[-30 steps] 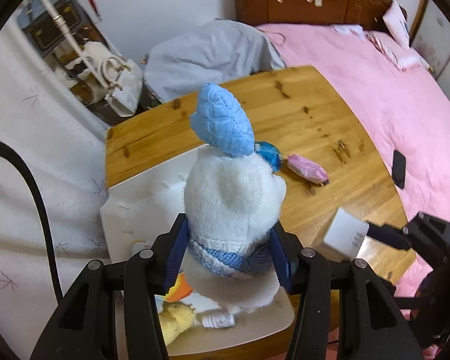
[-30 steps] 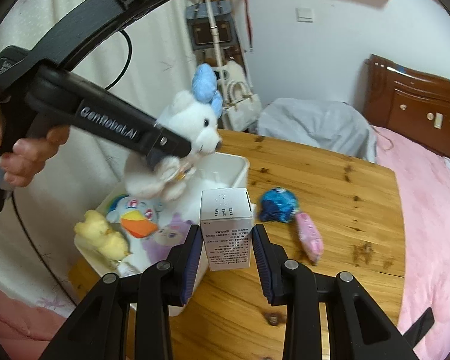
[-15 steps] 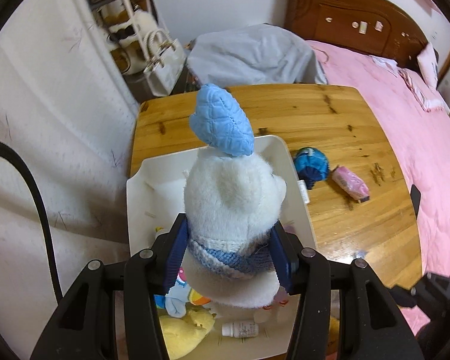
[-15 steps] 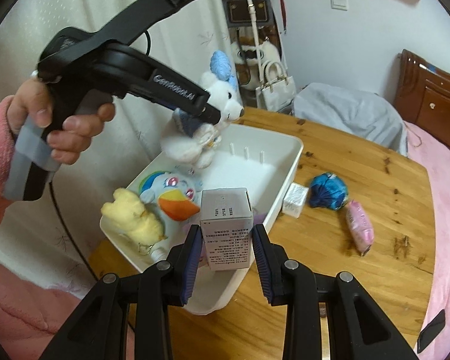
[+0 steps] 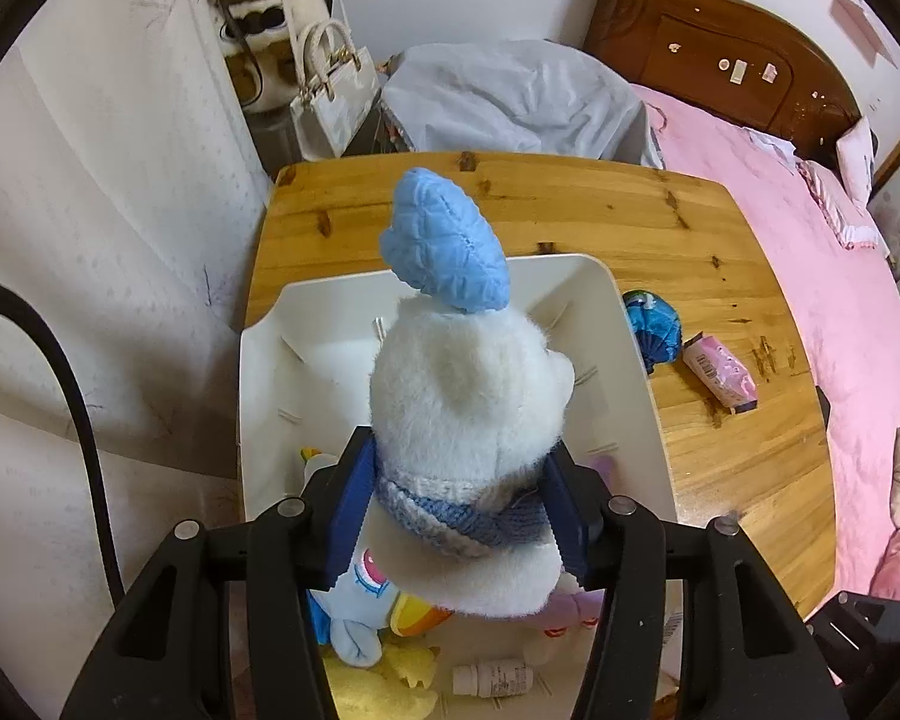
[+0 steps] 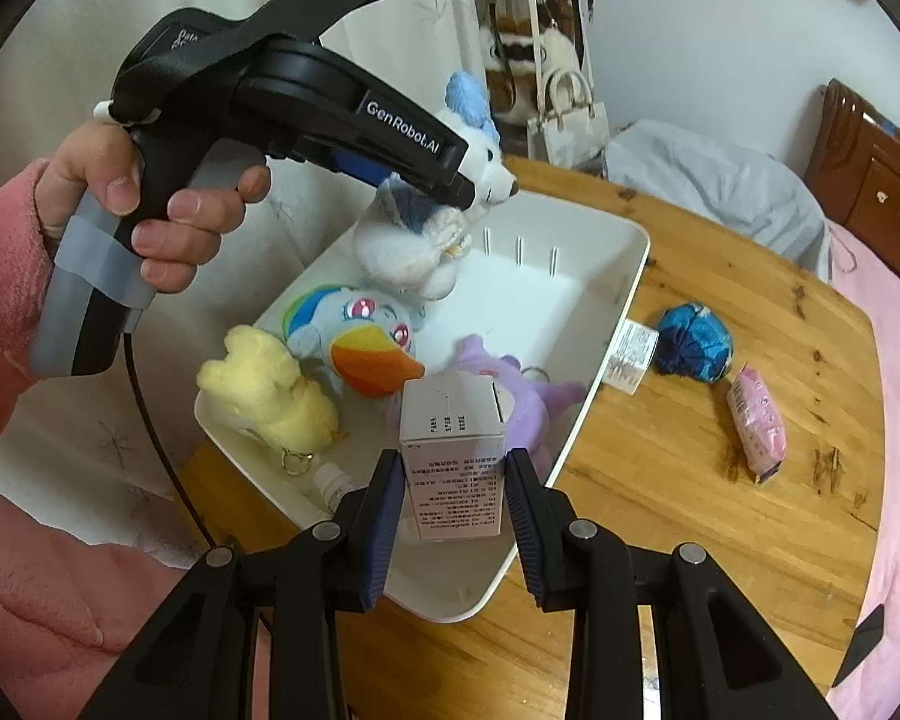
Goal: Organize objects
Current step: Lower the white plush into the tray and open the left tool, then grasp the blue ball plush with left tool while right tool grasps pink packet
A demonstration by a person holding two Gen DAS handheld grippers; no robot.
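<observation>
Hanging over the white bin [image 6: 624, 276] near the tabletop's [image 6: 720, 516] left edge, the left gripper [image 5: 459, 507] has the white plush bear [image 5: 468, 408] at the scarf; its jaws are opening, pads still touching. Right gripper [image 6: 455, 501] clamps a white carton [image 6: 453, 450] above the bin's near end. In the bin: yellow plush [image 6: 270, 390], blue plush [image 6: 354, 330], purple plush [image 6: 528, 390].

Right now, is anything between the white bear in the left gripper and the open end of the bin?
Nothing visible. The white bear hangs between the left gripper's opening jaws over the bin's bare far end; the other plush toys lie nearer the camera.
</observation>
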